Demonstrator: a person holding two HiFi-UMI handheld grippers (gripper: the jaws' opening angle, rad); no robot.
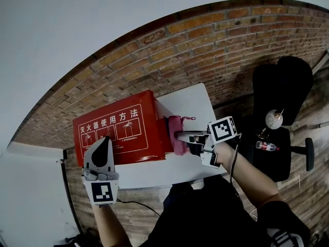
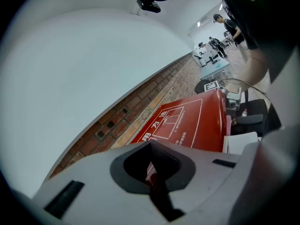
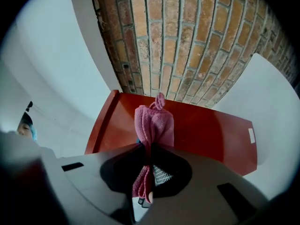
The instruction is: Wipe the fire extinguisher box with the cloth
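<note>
The cloth (image 1: 175,123) is pinched in the right gripper (image 1: 179,136) up against the 3 o'clock end of the box (image 1: 121,130), and the left gripper (image 1: 104,142) is parked, jaws together, around its 7 o'clock.

— What sort of place is this?

— An office or shared workroom. A bare red-brick wall (image 1: 216,40) meets a plain white wall (image 1: 77,30), and a black swivel office chair (image 1: 282,81) stands on the wood-plank floor (image 1: 311,109) off the right edge of the white desk (image 1: 190,102).

— Anything further off?

— People (image 2: 229,25) around pale desks (image 2: 213,65) under ceiling strip lights (image 2: 205,18), far back in the left gripper view.
</note>
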